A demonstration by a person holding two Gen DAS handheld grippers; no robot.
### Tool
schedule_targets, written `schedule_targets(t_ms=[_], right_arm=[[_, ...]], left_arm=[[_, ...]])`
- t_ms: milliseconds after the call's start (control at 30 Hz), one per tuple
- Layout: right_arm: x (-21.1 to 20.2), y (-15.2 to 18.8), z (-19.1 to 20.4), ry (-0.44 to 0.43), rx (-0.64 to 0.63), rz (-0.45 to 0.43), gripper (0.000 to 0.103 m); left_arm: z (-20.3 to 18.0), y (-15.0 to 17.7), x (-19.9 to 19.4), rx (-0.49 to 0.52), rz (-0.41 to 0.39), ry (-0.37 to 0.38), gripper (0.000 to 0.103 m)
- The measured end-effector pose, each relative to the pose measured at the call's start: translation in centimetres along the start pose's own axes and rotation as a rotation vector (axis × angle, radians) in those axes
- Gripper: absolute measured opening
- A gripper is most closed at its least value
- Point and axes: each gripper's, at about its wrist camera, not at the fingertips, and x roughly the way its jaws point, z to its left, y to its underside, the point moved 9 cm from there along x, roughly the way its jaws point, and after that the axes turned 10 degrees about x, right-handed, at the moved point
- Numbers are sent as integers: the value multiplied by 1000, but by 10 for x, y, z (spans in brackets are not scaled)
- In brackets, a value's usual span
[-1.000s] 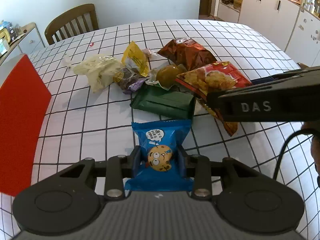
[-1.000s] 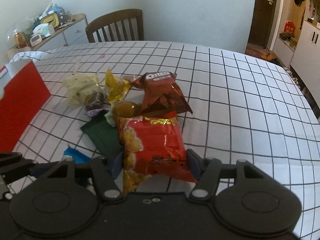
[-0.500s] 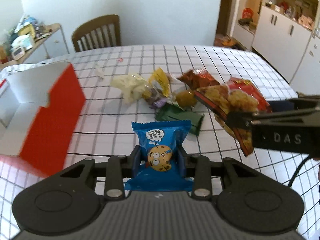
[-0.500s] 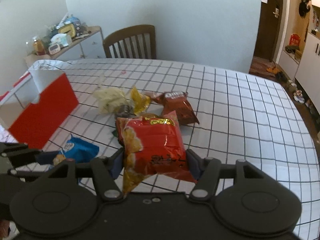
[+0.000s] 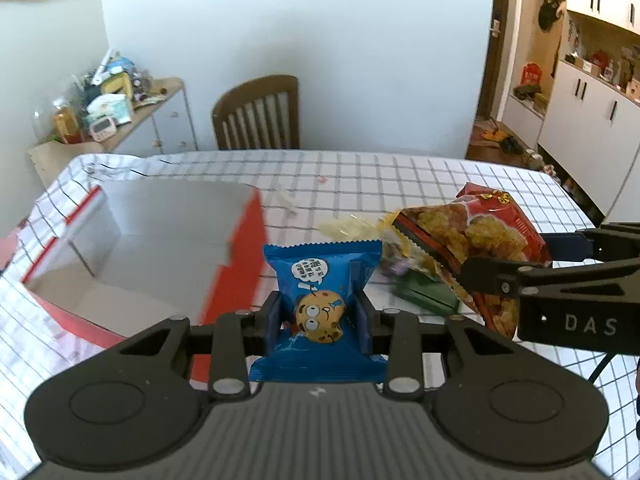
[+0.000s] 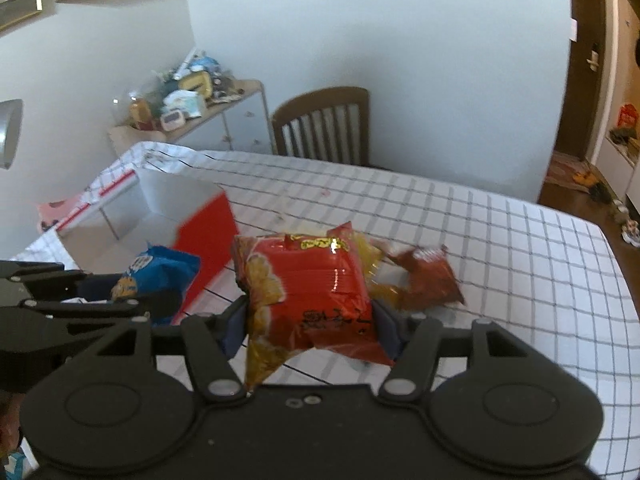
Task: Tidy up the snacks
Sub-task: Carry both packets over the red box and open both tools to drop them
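My left gripper (image 5: 318, 316) is shut on a blue cookie packet (image 5: 320, 280) and holds it in the air, just right of an open red box with a white inside (image 5: 152, 248). My right gripper (image 6: 310, 320) is shut on a red chip bag (image 6: 308, 288), held above the table. The red chip bag (image 5: 472, 236) and the right gripper (image 5: 560, 280) show at the right of the left wrist view. The blue packet (image 6: 156, 272) and the red box (image 6: 160, 216) show at the left of the right wrist view.
A pile of snacks lies on the checked tablecloth (image 6: 500, 240): a brown bag (image 6: 424, 276), a yellow packet (image 5: 352, 228) and a green packet (image 5: 424, 296). A wooden chair (image 5: 256, 116) stands at the far table edge. A cluttered sideboard (image 5: 120, 104) is at the left.
Both grippers have risen and swung left with their packets. The red box has come into fuller view, its open inside showing; the snack pile now lies lower and to the right.
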Motion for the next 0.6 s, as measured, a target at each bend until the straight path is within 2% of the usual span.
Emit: schedule_targets(t_ms=[200, 600], right_arm=[[12, -15, 64, -25, -19, -21, 63], [66, -13, 166, -31, -56, 16, 63]], left_arm=[[57, -1, -5, -2, -18, -16, 36], [175, 11, 13, -20, 1, -51, 36]])
